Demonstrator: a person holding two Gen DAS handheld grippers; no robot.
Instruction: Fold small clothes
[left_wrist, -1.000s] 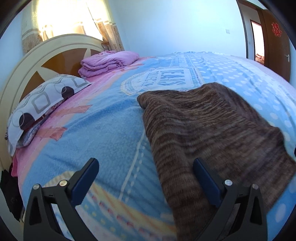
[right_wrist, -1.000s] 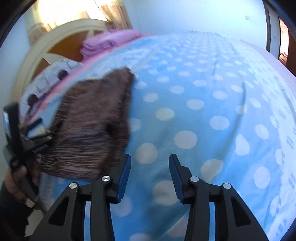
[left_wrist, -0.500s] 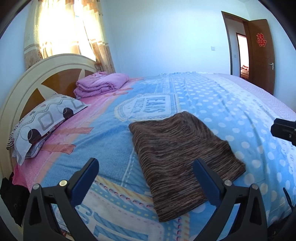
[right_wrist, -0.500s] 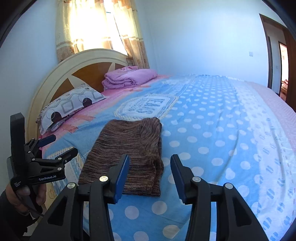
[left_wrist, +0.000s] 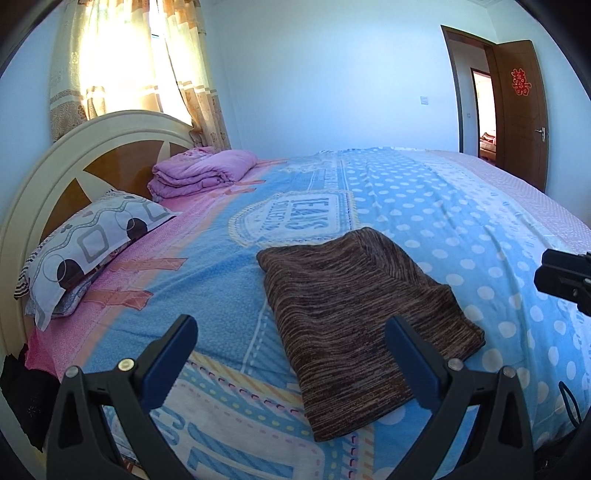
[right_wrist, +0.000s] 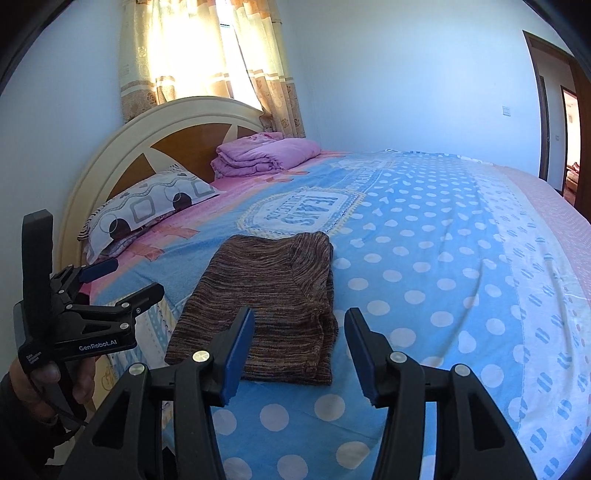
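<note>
A brown striped knit garment lies folded flat on the blue polka-dot bedspread; it also shows in the right wrist view. My left gripper is open and empty, held above the bed's near edge, short of the garment. It shows from the side in the right wrist view. My right gripper is open and empty, raised over the garment's near end. Part of it shows at the right edge of the left wrist view.
A patterned pillow and a folded pink blanket lie by the cream headboard. A curtained window is behind it. An open brown door stands at the far right.
Both grippers have pulled back and up from the garment, which now lies folded on the bed. The right gripper's jaws have opened wider.
</note>
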